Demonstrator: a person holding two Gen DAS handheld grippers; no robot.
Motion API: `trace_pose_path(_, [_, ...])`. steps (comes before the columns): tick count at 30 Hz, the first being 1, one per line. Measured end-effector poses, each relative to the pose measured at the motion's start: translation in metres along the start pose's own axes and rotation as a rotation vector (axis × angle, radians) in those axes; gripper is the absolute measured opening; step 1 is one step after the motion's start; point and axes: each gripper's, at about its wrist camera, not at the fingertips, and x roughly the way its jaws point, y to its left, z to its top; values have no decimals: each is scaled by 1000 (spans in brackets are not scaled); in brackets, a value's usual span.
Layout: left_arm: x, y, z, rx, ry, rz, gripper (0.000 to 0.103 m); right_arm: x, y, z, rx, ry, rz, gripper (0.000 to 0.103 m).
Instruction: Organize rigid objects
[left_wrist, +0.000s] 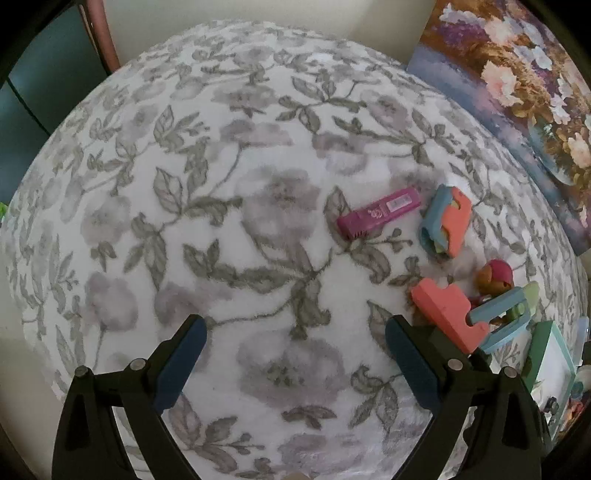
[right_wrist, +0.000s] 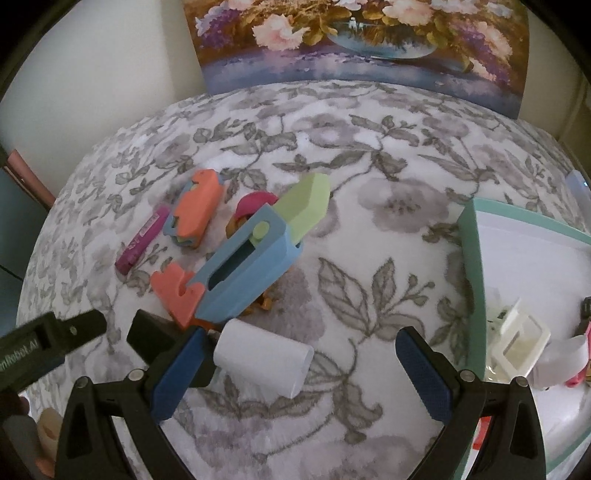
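Right gripper (right_wrist: 301, 363) spread wide, nothing clamped, hovering low over the floral blanket (right_wrist: 369, 236). White roll-shaped block (right_wrist: 264, 356) lying on its side between the fingers, close to the left pad and apparently just short of touching it.

Just beyond, a blue-and-green retractable toy knife (right_wrist: 255, 258) propped at a slant, its green tip pointing away, its near end beside a coral notched piece (right_wrist: 177, 291). Partly hidden behind the knife, a small figure with a pink cap (right_wrist: 251, 206); hard to tell more of it. Farther left, a coral-and-blue folded toy (right_wrist: 197, 212) and a magenta stick-shaped case (right_wrist: 142, 240) lying near one another.

To the right, a teal-rimmed bin (right_wrist: 471, 258) holding a white frame-like part (right_wrist: 517, 345) and other small bits too blurred to name. Against the far wall, a flower painting (right_wrist: 351, 40).

Left gripper (left_wrist: 293, 356) also wide apart and empty, over bare blanket, well clear of the toys clustered off to its right.
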Motion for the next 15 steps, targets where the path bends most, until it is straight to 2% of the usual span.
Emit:
trace_pose_path(11, [2, 7, -1, -32, 11, 4, 97, 15, 2, 1, 30, 22, 37, 102])
trace_pose_path(13, [1, 8, -3, -34, 12, 5, 97, 15, 3, 0, 24, 23, 40, 99])
trace_pose_path(15, [0, 8, -3, -34, 11, 4, 97, 13, 3, -1, 16, 23, 43, 90])
